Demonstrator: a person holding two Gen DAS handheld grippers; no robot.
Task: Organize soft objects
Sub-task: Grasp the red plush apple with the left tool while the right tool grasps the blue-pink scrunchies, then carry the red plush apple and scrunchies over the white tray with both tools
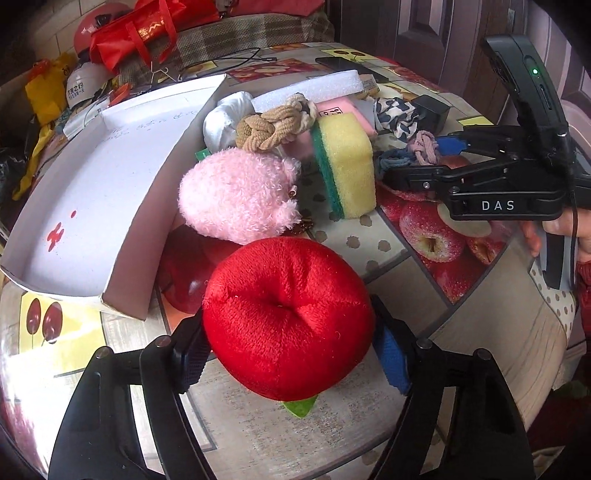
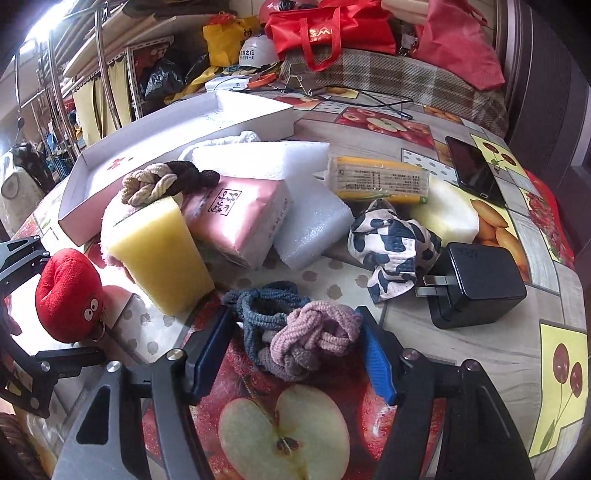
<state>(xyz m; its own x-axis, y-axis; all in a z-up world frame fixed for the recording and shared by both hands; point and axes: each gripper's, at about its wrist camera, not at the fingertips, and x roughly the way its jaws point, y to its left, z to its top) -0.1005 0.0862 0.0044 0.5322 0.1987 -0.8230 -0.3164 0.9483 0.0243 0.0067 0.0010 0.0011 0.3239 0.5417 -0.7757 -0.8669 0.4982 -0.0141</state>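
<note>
Fruit-patterned oilcloth (image 2: 436, 343) covers the table on which all items are laid; red bags (image 2: 325, 29) and shelving clutter are seen at 12 o'clock in the right wrist view.

Left gripper (image 1: 288, 343): its fingers are clamped on the red plush apple (image 1: 288, 317), one pad pressed into each side of the toy. In the left wrist view the apple fills the 6 o'clock area, with a green leaf (image 1: 301, 406) visible beneath it. In the right wrist view the same toy is found at 9 o'clock, and printed eyes and a metal ring are visible on it.

Right gripper (image 2: 295, 350): its fingers are spread apart, and the braided hair ties (image 2: 295, 332), in blue-grey and pink, lie between the blue pads (image 2: 380, 369). Whether the pads touch the ties cannot be told.

A white cardboard box lid (image 1: 92, 192) is placed at 10 o'clock in the left wrist view. Just beside its right wall a pink fluffy plush (image 1: 236, 192) is located, touching the apple's far side. A yellow sponge with a green scouring layer (image 1: 347, 166) stands on edge at 1 o'clock of the plush. A tan braided hair tie (image 1: 273, 129) rests on top of the pile, beside a white cloth bundle (image 1: 225, 118).

In the right wrist view a pink tissue packet (image 2: 240, 218) leans against white foam blocks (image 2: 310, 225). A cow-print scrunchie (image 2: 395, 243) lies touching a black charger (image 2: 476, 284) at 3 o'clock. A phone (image 2: 472, 170) is set at 2 o'clock.
</note>
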